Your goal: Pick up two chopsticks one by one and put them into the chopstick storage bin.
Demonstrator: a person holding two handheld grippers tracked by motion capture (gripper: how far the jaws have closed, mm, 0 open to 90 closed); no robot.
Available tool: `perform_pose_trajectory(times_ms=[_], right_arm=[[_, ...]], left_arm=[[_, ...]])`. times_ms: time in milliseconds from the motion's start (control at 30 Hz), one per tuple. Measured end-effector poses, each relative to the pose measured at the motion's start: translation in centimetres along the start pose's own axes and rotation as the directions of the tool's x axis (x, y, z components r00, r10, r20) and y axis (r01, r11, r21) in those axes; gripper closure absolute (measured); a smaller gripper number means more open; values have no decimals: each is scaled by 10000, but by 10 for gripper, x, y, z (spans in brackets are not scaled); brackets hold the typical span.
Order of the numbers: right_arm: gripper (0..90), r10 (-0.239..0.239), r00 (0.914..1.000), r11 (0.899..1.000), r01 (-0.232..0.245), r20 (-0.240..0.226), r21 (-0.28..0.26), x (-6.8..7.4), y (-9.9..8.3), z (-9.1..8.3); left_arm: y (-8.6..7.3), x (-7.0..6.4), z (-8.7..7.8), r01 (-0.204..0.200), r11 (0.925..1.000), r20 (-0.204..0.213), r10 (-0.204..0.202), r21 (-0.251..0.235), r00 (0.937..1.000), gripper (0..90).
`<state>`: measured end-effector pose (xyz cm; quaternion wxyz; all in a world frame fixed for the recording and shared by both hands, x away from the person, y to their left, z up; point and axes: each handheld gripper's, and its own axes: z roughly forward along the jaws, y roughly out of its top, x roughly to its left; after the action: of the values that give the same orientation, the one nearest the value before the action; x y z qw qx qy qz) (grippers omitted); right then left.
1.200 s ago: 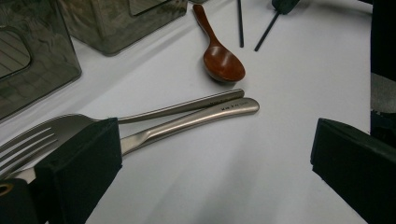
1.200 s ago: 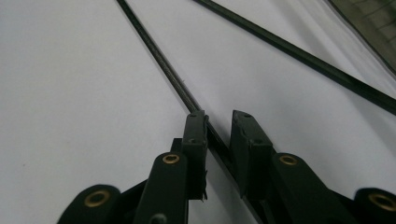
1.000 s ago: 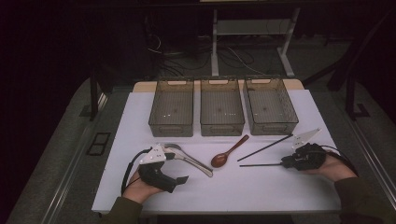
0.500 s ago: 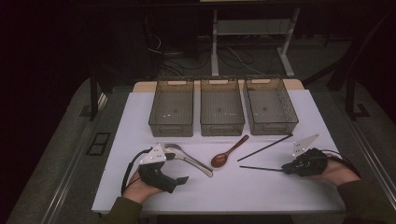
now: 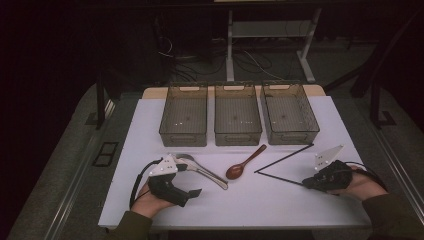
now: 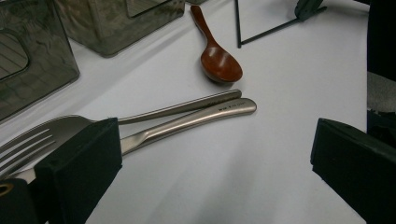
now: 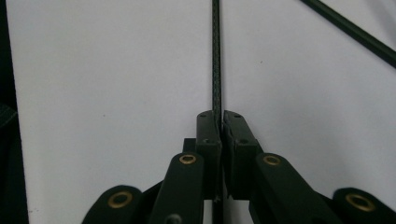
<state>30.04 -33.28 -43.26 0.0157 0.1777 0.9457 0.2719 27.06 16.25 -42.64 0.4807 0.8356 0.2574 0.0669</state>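
Two black chopsticks lie in a V on the white table top (image 5: 260, 200). My right gripper (image 5: 308, 184) is shut on the near chopstick (image 5: 280, 178), whose shaft runs straight out from the closed jaws (image 7: 216, 56). The far chopstick (image 5: 285, 158) lies free and crosses the right gripper view's corner (image 7: 355, 32). A brown wooden spoon (image 5: 243, 163) (image 6: 219, 60) lies mid-table. My left gripper (image 5: 187, 180) (image 6: 215, 158) rests wide open beside a metal fork (image 6: 28, 137) and a second metal utensil (image 6: 201, 116), touching neither handle.
Three clear empty bins (image 5: 183, 120) (image 5: 237, 119) (image 5: 289, 117) stand in a row at the back of the table. A bin wall (image 6: 32, 60) is close on the left in the left gripper view. Bare table lies along the front edge between my hands.
My right gripper has shifted slightly toward the near edge and now sits on the near chopstick's end. The left gripper and the cutlery have not moved.
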Motion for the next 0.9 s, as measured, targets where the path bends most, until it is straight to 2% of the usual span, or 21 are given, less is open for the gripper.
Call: perform_pose_trajectory(times_ms=[233, 267, 467, 500, 667, 767, 900], right_arm=[[846, 400, 9992, 9972, -399, -5, -630, -1, -1, -10], [846, 617, 9981, 9950, -616, -6, -791, 0, 0, -11], [846, 879, 9961, 9862, -878, -58, -1402, 1, 0, -19], [846, 775, 9970, 9867, -776, -64, -1428, 0, 0, -20], [846, 884, 9960, 9821, -897, -154, -1654, 1, -2, -28], [846, 906, 9957, 9763, -931, -215, -1952, 1, -3, -34], [846, 1054, 9943, 9635, -1058, -149, -2460, 1, -1, -40]], left_arm=[[0, 0, -1, -7, 10000, -9, 7, 7, 10000, 10], [0, 0, -1, -4, 10000, -13, 4, -1, 10000, 10], [0, 1, -2, 23, 10000, -47, -23, -75, 10000, 10], [0, 1, -3, 9, 10000, -39, -9, -69, 10000, 10], [-1, 0, -3, -10, 10000, -67, 10, -71, 10000, 10], [-2, -1, -4, 10, 9999, -160, -12, -108, 9999, 10], [-3, 0, -5, 53, 9999, -210, -56, -137, 9998, 10]])
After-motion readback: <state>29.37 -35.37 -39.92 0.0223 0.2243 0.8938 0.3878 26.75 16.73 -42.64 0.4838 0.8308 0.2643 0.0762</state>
